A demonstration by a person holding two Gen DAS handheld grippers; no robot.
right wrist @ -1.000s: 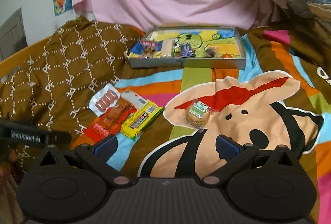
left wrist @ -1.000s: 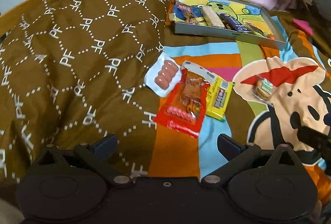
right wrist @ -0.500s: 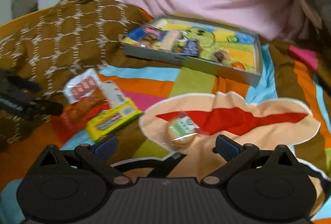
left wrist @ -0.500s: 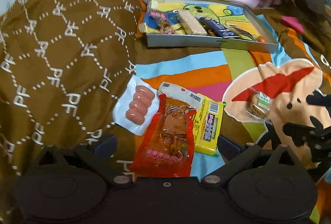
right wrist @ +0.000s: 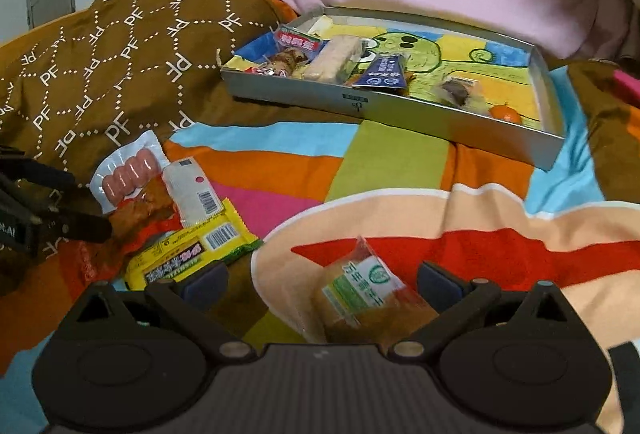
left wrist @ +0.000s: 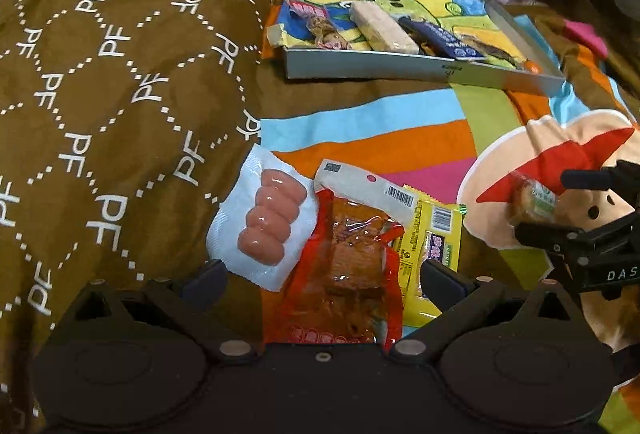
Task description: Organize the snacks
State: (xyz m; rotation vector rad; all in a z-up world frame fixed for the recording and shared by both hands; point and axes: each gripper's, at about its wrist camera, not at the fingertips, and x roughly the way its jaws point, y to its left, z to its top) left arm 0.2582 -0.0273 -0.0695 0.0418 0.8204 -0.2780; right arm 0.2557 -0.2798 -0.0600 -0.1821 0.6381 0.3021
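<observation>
Bed point(right wrist: 392, 149): it is carrying everything on a soft, wrinkled cartoon blanket. The cloth is giving way under any push, so a thin pack is likely sinking in instead of lifting.

Tray point(right wrist: 404, 111): it is lying at the far side, tilted a little on the bedding, and already holding several snacks. A hard drop is risking to tip it or to knock out what is inside.

Left gripper point(left wrist: 324, 280): its jaws are standing wide apart, holding nothing, with the red pack point(left wrist: 348, 270) between them. The sausage pack point(left wrist: 264, 226) and the yellow bar point(left wrist: 434, 242) are overlapping this pack, so closing here is maybe catching two packs, or dragging the neighbours.

Right gripper point(right wrist: 322, 280): its jaws are also spread and are not holding anything, with the cookie point(right wrist: 368, 298) between them. The foil is looking slippery and the content brittle; a hard squeeze is possibly crushing it, a weak one is letting it slide out.

Both grippers: they are working near each other, so crossing toward the tray together is risking a collision.
</observation>
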